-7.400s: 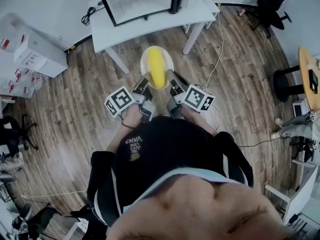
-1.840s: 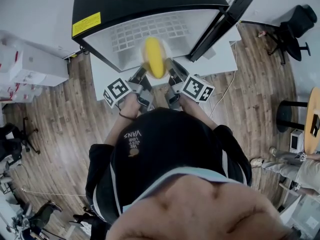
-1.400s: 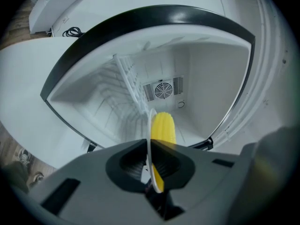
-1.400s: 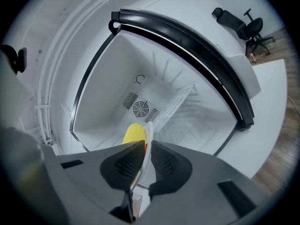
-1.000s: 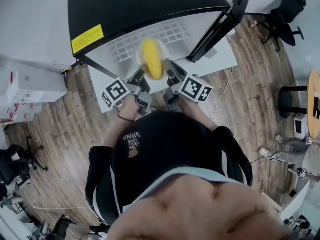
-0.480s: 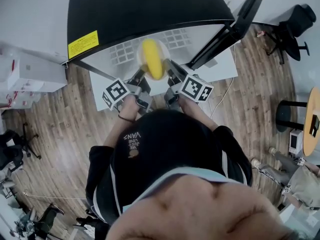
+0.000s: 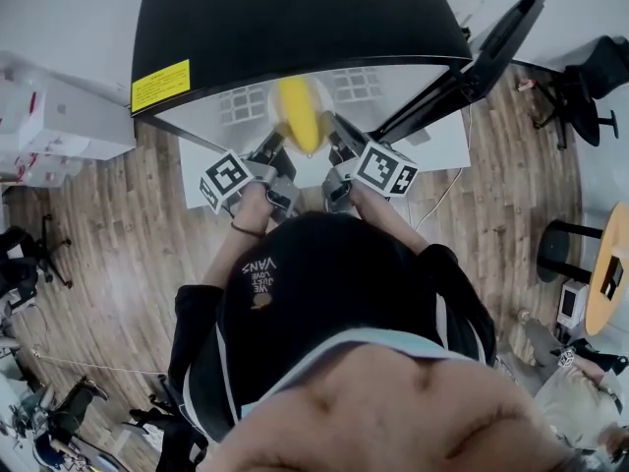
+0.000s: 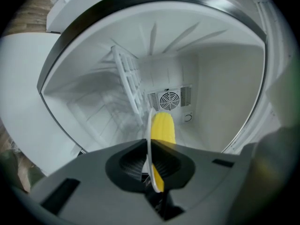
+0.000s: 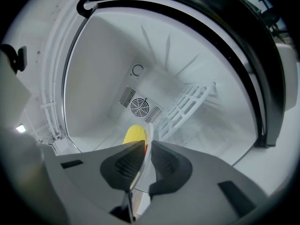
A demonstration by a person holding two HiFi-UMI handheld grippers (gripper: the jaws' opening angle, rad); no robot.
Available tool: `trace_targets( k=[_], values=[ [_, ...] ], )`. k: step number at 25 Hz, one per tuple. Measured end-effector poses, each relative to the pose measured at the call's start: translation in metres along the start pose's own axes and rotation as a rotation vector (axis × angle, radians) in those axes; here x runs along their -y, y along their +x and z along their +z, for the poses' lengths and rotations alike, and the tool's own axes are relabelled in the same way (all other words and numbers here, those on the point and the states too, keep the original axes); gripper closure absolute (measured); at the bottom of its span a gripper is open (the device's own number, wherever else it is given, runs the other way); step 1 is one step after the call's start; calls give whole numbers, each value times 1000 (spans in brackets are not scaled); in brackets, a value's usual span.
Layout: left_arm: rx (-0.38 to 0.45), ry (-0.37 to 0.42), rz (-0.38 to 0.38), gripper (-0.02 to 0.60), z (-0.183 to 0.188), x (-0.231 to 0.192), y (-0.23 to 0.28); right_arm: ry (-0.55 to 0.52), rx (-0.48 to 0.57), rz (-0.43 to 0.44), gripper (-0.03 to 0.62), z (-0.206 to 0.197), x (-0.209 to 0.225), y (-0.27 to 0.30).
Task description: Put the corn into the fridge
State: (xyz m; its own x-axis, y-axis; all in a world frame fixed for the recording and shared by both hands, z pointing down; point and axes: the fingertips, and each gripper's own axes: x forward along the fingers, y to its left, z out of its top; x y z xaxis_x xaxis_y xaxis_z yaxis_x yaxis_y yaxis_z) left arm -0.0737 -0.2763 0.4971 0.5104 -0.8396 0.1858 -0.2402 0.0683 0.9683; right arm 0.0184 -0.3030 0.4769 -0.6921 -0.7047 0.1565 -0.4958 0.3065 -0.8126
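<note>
A yellow corn cob (image 7: 299, 116) lies on a white plate (image 7: 279, 126) held at the open front of the fridge (image 7: 295, 18). My left gripper (image 7: 278, 147) is shut on the plate's left rim and my right gripper (image 7: 332, 142) is shut on its right rim. In the left gripper view the plate (image 8: 150, 139) shows edge-on between the jaws of my left gripper (image 8: 149, 165), with the corn (image 8: 163, 127) just beyond. The right gripper view shows the same: plate rim (image 9: 148, 146) pinched in my right gripper (image 9: 140, 168), corn (image 9: 135, 134) to its left.
The fridge's white inside holds a wire shelf (image 8: 129, 86) and a back fan grille (image 9: 139, 107). Its door (image 7: 477, 62) stands open to the right. The fridge sits on a white table (image 7: 192, 180). White boxes (image 7: 59, 131) stand left, an office chair (image 7: 595, 82) right.
The plate with the corn has moved a little farther toward the fridge opening, which now fills more of the head view. Both grips on the rim are unchanged.
</note>
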Motion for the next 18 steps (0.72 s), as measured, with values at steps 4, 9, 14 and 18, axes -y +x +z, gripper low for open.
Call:
trace_targets(
  k=[4,9,14,18],
  values=[
    [25,-20,5,552,4,0,1,-4,-18,13,553,2,-1,6],
    [43,-35,6,552,6,0,2,-6,-29,22,553,5,-2,10],
    [57,-45,8,552,9,0,3,-6,-39,28,553,5,-2,14],
    [68,-51,7,552,10,0,3,-8,-48,31,552,6,-1,16]
  ],
)
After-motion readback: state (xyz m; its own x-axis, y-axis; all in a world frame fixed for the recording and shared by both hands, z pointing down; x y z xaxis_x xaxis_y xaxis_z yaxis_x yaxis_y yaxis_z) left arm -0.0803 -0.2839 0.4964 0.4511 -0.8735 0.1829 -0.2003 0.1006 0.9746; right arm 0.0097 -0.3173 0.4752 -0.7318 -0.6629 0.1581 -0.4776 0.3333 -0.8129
